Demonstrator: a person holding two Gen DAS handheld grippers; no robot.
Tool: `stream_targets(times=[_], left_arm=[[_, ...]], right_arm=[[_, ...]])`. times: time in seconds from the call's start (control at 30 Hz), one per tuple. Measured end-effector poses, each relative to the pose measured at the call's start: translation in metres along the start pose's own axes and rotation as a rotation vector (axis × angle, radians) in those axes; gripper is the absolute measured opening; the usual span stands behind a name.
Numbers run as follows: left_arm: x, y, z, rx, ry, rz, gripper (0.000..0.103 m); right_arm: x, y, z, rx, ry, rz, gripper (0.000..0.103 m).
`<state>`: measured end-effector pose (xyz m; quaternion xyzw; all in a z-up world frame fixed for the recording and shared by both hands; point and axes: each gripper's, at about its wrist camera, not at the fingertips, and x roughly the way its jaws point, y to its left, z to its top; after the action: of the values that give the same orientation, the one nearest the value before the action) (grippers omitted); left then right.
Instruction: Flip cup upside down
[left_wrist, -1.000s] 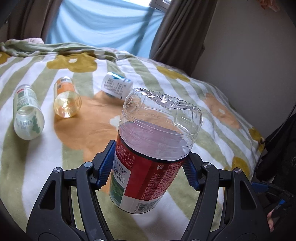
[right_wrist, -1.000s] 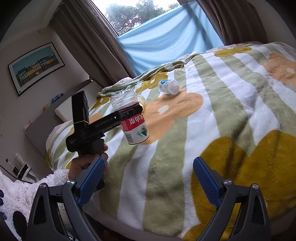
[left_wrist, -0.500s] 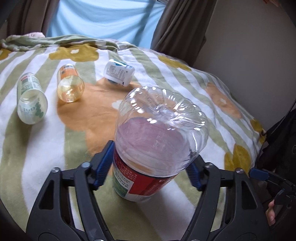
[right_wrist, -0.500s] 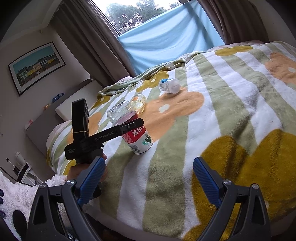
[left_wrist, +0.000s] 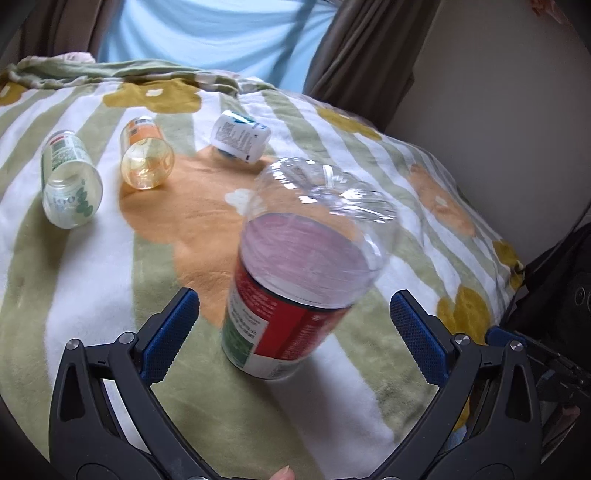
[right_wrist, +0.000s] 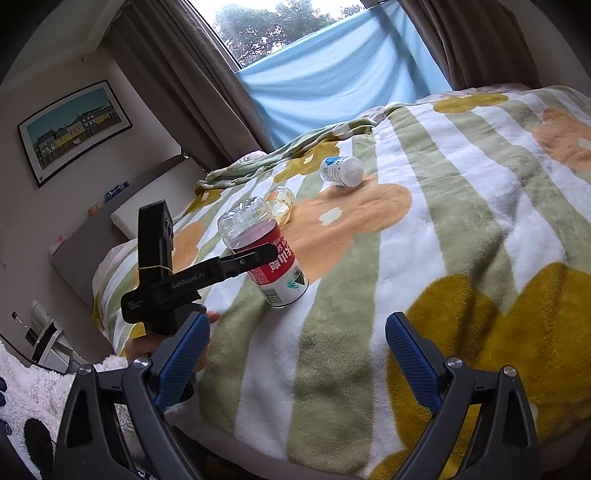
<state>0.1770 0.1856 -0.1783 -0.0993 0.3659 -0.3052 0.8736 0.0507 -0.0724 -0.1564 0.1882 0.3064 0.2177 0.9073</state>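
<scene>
A clear plastic cup with a red, white and green label rests mouth-down on the striped blanket, its clear ribbed bottom up and leaning to one side. My left gripper is open; its blue pads stand apart on either side of the cup and touch nothing. The right wrist view shows the same cup tilted, with the left gripper beside it in a person's hand. My right gripper hangs open and empty over the near edge of the bed.
Three more cups lie on their sides farther back: a green-labelled one, an orange one and a white one with blue print. Curtains and a wall stand behind the bed. A dark bag sits at the right.
The left gripper brought the inverted cup down from the air onto the blanket, then opened and let go. The cup now stands free and leaning. The right gripper stayed put.
</scene>
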Motion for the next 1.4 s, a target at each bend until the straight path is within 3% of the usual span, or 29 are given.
stream_targets(times=[0.17,0.27,0.53,0.73,0.83,1.4], left_arm=[[-0.031,-0.018,0.003,0.055,-0.022,0.011,0.103],[-0.068,-0.031,0.011,0.108,-0.077,0.073,0.103],[-0.192,-0.071,0.047,0.188,-0.358,0.324,0.103],[-0.248,-0.077,0.043,0.166,-0.482,0.413,0.103],[-0.257,-0.072,0.033,0.142,-0.496,0.411,0.103],[-0.254,-0.057,0.011,0.122,-0.478,0.443,0.103]], right_arm=[[-0.008,0.017,0.017,-0.053,-0.031,-0.007,0.095],[-0.020,0.036,0.038,-0.119,-0.081,-0.036,0.095],[-0.057,0.104,0.088,-0.257,-0.296,-0.247,0.095],[-0.061,0.137,0.092,-0.296,-0.389,-0.376,0.095],[-0.054,0.145,0.081,-0.335,-0.399,-0.431,0.095],[-0.058,0.154,0.069,-0.331,-0.404,-0.458,0.095]])
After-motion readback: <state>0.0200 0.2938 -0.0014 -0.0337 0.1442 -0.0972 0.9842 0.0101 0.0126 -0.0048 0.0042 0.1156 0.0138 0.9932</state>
